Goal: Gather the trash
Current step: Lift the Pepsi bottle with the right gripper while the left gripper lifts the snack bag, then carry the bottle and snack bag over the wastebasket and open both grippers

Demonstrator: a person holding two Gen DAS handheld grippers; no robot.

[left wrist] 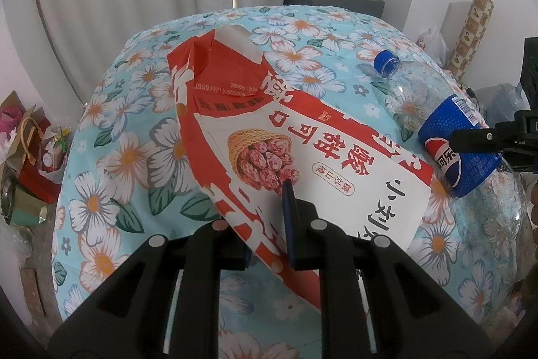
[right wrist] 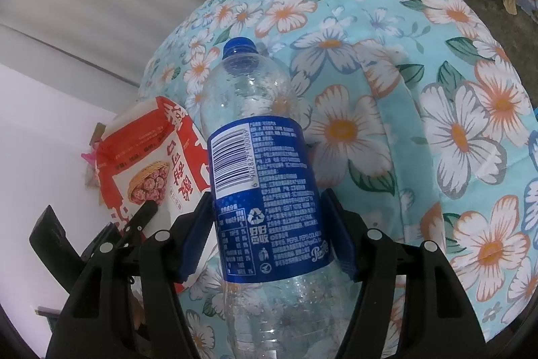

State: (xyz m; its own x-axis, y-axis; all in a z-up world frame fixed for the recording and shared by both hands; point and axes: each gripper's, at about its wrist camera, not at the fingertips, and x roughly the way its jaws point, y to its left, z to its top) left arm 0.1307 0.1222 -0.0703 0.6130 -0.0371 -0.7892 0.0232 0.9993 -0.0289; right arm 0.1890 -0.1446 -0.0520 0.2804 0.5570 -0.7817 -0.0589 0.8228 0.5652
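Observation:
A red-and-white snack bag (left wrist: pixel 269 123) with an open, torn top is pinched by my left gripper (left wrist: pixel 272 204), which is shut on its lower edge; one blue pad (left wrist: pixel 288 207) shows on top and the other finger is hidden behind the bag. An empty clear Pepsi bottle (right wrist: pixel 265 177) with a blue cap and blue label sits between the blue pads (right wrist: pixel 193 241) of my right gripper (right wrist: pixel 265 197), shut on the label. In the left wrist view the bottle (left wrist: pixel 447 137) is at the right. The bag (right wrist: pixel 151 170) shows left of the bottle in the right wrist view.
A round table under a light-blue floral cloth (left wrist: pixel 134 157) lies below both items. Behind it stands a grey cabinet (left wrist: pixel 333 2) with a red flask and small clutter. Gift bags and boxes (left wrist: pixel 33 150) sit on the floor at the left, and a patterned roll (left wrist: pixel 470 32) leans at the right.

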